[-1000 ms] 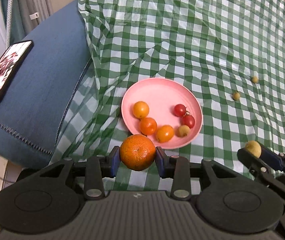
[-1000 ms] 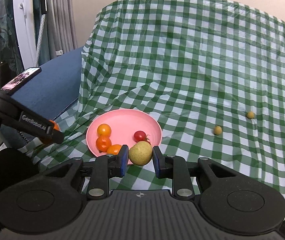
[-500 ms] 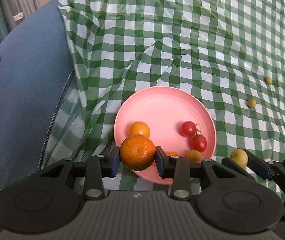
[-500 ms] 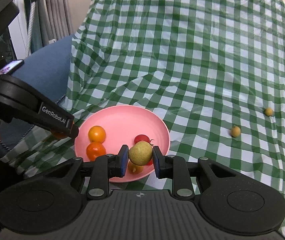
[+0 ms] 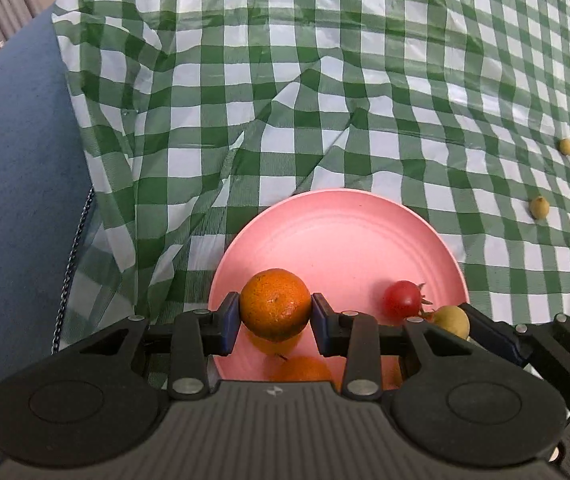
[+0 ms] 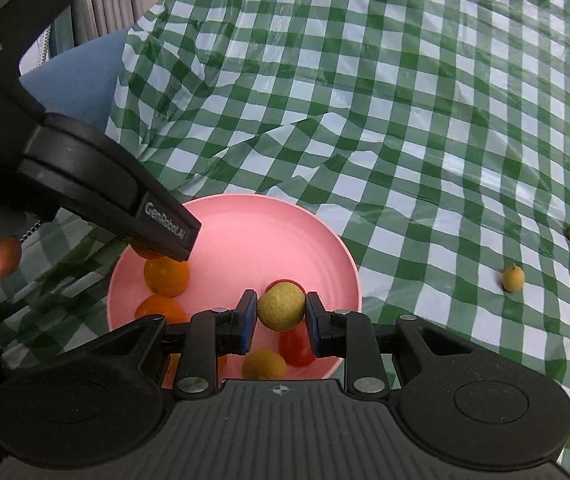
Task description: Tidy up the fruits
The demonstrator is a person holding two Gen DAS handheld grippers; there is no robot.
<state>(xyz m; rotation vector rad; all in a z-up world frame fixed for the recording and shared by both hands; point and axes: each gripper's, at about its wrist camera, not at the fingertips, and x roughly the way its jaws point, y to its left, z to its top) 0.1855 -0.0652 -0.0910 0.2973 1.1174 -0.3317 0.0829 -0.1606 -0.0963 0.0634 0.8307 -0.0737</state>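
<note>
My left gripper (image 5: 275,312) is shut on an orange mandarin (image 5: 275,307) and holds it over the near left part of the pink plate (image 5: 337,232). My right gripper (image 6: 281,309) is shut on a small yellow-green fruit (image 6: 281,305), which also shows in the left wrist view (image 5: 451,320), over the plate's (image 6: 245,220) near right part. On the plate lie small oranges (image 6: 166,276), a red tomato (image 5: 401,299) and a yellow fruit (image 6: 264,364). Two small yellow fruits (image 5: 539,207) (image 5: 565,146) lie on the cloth to the right.
A green-and-white checked cloth (image 5: 325,80) with folds covers the surface. A blue cushion (image 5: 13,184) lies at the left. The left gripper's body (image 6: 105,184) reaches over the plate's left side in the right wrist view.
Both grippers have moved forward with their fruits, from the plate's near edge to over the plate. The plate looks larger and closer in both views.
</note>
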